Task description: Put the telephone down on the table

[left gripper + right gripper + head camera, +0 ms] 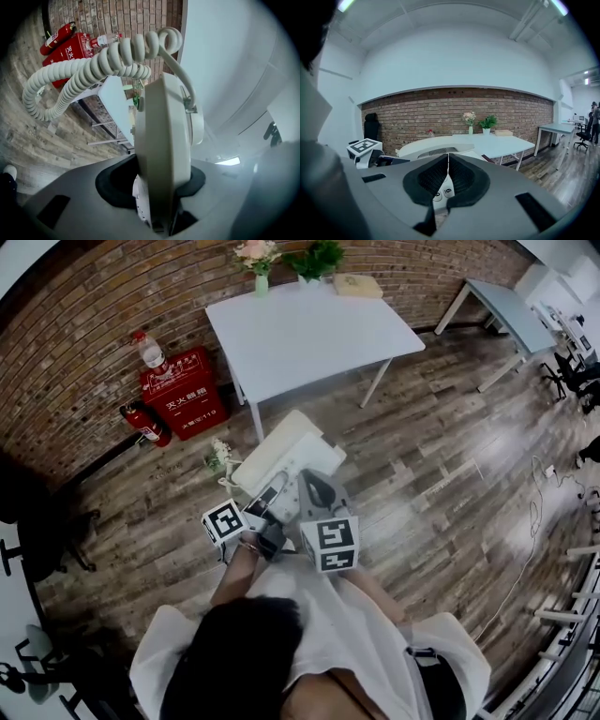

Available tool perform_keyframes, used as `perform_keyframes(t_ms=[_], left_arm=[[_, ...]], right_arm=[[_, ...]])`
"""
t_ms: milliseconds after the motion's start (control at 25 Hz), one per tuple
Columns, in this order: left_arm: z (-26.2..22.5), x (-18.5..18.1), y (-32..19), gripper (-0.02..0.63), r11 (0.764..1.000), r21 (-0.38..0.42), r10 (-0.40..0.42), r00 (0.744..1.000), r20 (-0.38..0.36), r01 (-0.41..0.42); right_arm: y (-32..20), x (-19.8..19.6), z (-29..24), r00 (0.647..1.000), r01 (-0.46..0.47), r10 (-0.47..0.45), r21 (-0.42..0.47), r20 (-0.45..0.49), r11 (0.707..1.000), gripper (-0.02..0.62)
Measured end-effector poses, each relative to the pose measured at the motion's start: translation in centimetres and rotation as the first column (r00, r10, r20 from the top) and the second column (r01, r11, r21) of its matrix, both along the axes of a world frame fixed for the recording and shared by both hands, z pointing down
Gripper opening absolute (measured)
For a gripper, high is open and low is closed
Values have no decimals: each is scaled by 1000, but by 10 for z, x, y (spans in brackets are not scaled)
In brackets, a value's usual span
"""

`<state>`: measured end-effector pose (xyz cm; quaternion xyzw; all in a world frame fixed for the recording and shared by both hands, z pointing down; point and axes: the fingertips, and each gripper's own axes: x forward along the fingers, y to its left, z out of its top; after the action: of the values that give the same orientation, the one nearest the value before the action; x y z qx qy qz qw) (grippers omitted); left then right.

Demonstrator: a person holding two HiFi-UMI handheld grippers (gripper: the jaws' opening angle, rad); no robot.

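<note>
The telephone (286,460) is not on the table (309,334) yet. It is up in the air over the wood floor, in the middle of the head view. The white table is higher in that view, well apart from it.

The left gripper (265,502) has its jaws clamped on the cream body of the telephone. The left gripper view shows this well: the telephone fills the space between the jaws. Its curly cord (93,70) loops away to the upper left.

The right gripper (314,491) has its jaws almost pressed together. They look pinched on a thin edge of the telephone, right by the number buttons.

So the step in hand looks like carrying the telephone to the table. Both grippers share the load.

Next, the person needs to bring it over the bare part of the table top. The flowers (260,259) and the green plant (319,257) stand at the far edge, so the near side is the better spot. The telephone should come down flat and slowly until it rests on the top. The cord hangs loose and could catch on the table edge, so it needs care. Only then should both sets of jaws let go.
</note>
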<state>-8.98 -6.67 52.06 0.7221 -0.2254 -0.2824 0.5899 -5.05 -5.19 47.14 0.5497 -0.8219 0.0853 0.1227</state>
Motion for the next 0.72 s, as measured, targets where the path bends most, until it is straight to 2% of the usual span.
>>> perform_keyframes(t_ms=[280,440,600,720], left_arm=[[5,-7,-22,184,1000,-14,20,1000,24,-19],[1,-10,-28,184,1000,-8,12,1000,2,-12],[-1,-12,-35,184,1000,8,6,1000,31,-6],[-4,-12,-37,184,1000,5,-10,1000,13,10]], right_arm=[[-12,-7,-4,999,-28,28,-6,15,1000,26],[-12,-5,-5,999,-46,46,-1,7,999,26],[-14,-2,-6,998,-55,55,-6,17,998,26],[-16,-2,-6,999,-42,42,-15,22,999,26]])
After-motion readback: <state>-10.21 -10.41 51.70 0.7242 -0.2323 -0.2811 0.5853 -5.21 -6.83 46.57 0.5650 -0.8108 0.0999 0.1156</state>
